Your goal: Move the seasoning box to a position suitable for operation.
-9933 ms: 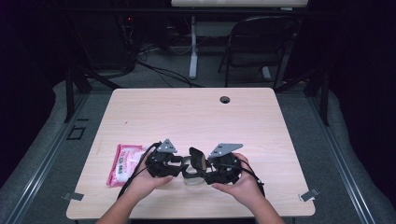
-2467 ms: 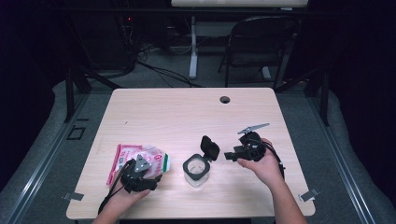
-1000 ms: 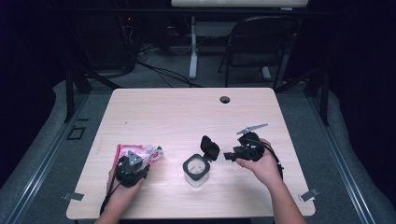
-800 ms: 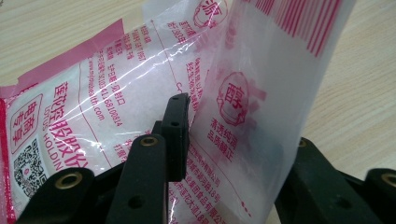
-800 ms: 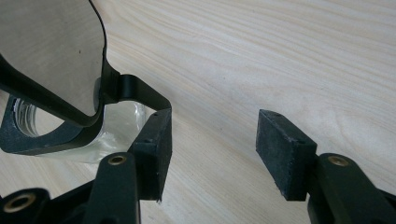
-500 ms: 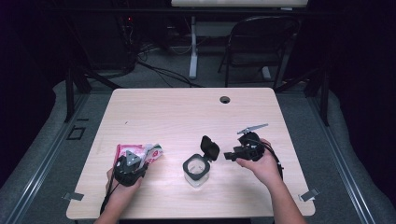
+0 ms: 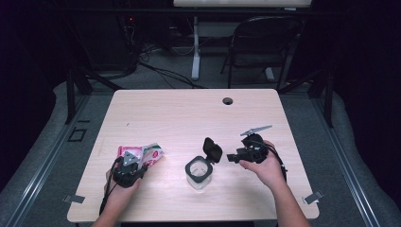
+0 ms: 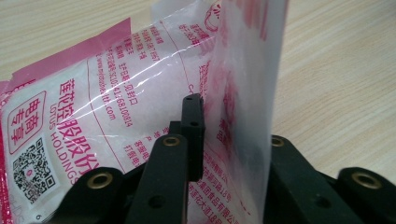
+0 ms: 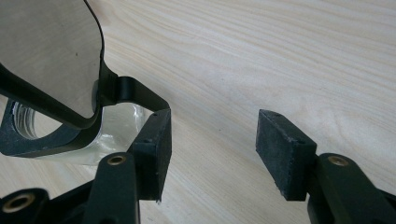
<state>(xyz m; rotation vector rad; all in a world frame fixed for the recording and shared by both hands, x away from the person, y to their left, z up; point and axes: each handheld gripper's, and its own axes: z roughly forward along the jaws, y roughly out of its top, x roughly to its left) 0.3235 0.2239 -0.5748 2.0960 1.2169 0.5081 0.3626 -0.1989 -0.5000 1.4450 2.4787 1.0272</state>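
A pink and clear plastic bag of white grains lies at the table's front left. My left gripper is at its near end, and its jaws have just been closing. In the left gripper view a raised fold of the bag is pinched between them, so the left gripper is shut on it. A clear jar stands at front centre with its black hinged lid tipped open. My right gripper is level just right of the lid. Its jaws stand open and empty, the left pad next to the lid's hinge.
The light wooden table has a round cable hole near its far edge. A folding chair and a stand with cables are on the floor behind the table.
The left jaws have drawn together on the bag, and its pinched edge now stands up off the table. The right hand, the jar and its lid have not moved.
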